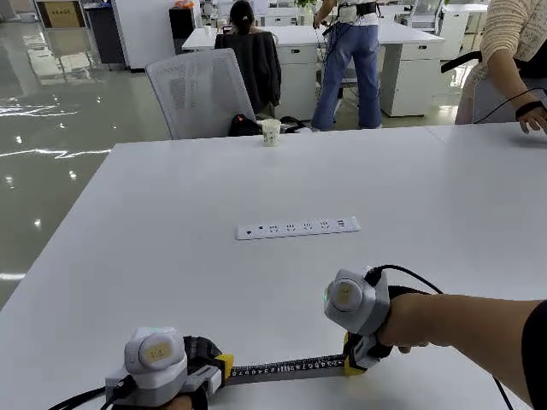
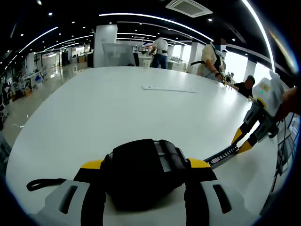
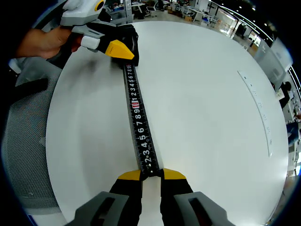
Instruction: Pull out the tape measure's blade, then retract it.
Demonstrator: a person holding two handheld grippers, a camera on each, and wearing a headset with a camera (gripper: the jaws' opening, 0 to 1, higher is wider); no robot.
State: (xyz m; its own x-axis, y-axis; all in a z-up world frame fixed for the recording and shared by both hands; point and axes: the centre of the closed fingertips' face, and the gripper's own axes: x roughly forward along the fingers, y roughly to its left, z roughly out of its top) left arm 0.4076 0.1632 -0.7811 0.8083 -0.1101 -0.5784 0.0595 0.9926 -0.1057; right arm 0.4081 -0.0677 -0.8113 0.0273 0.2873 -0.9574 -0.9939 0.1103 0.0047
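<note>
Left gripper [image 2: 146, 165]: at the near edge of the surface [image 1: 171, 213]. Its yellow-tipped fingers [image 2: 91, 165] are clamped from both sides on the case [image 2: 141, 176] of the tape measure, a rounded black body with a ribbed grey band across its top. A black loop strap trails from it to the left.

Blade [image 3: 136, 117]: drawn out of the case, a narrow flat dark strip with white numerals and one red mark. It runs straight from the case to the right gripper, low along the surface; whether it touches the surface cannot be told.

Right gripper [image 3: 151, 175]: its yellow wedge-shaped fingers [image 3: 129, 175] are pinched on the free end of the blade, the tip sitting in the slim gap between them. A hand holds the grey housing and a black cable leaves its top.

Surface: white, smooth, matt, rectangular.

Power strip [image 1: 297, 227]: long, flat, white, lying mid-surface, well apart from both grippers.

Cup [image 1: 271, 131]: pale paper, upright at the far edge.

Chair [image 1: 201, 92]: grey mesh back, just behind the far edge.

Beyond: glossy floor, white desks, several people.
</note>
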